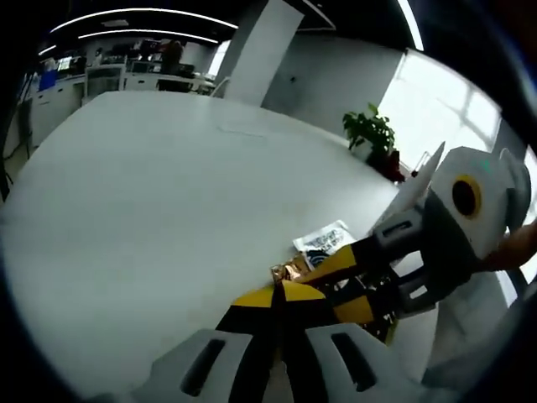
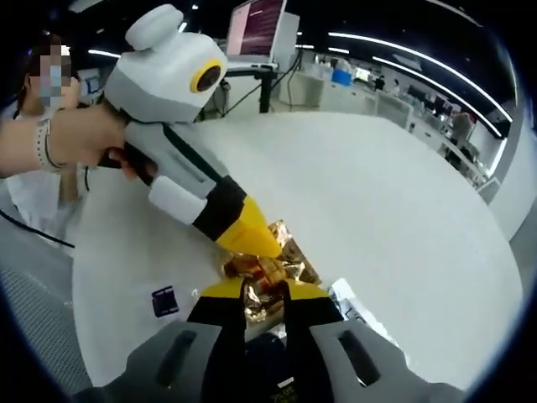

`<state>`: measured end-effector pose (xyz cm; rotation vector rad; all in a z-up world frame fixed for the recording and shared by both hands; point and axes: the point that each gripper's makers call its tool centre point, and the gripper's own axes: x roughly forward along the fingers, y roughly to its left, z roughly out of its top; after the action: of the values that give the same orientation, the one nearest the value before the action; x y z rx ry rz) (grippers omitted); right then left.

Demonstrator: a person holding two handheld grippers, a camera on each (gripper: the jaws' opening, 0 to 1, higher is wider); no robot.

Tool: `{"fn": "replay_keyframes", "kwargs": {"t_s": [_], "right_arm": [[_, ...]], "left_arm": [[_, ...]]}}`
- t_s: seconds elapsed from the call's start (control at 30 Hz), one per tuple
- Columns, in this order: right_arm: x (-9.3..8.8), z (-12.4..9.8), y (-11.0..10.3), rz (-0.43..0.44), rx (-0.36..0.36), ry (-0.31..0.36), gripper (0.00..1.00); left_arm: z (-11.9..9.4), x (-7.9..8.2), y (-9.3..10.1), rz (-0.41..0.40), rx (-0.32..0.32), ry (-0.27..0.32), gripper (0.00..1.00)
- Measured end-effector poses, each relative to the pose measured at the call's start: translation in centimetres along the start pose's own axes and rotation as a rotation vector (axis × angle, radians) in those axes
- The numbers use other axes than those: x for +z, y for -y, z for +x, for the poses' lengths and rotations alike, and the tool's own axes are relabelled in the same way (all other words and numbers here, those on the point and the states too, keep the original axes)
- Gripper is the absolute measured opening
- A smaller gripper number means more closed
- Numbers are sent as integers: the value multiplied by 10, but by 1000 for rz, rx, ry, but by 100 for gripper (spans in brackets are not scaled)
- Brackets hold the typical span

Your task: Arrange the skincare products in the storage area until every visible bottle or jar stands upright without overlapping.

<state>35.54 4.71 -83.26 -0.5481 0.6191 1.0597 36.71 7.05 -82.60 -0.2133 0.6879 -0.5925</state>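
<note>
Low in the right gripper view, both hand-held grippers, left [image 2: 267,243] and right [image 2: 264,295], are clenched on a crinkled gold foil packet [image 2: 273,267] over the white desk [image 2: 377,201].

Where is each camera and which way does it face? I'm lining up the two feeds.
Left gripper view: rides the left gripper, looking across the white table; the right gripper enters from the right.
Right gripper view: rides the right gripper, facing the left gripper and the person's hand.
Shared: gold wrapper, both grippers, table.
</note>
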Motion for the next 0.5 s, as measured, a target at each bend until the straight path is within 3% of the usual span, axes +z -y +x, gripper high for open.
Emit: {"fn": "replay_keyframes", "kwargs": {"t_s": [0.5], "right_arm": [[-2,-2,-9,28,31,-17,18]], "left_arm": [[1,3,1,23,-11,13,0]]}}
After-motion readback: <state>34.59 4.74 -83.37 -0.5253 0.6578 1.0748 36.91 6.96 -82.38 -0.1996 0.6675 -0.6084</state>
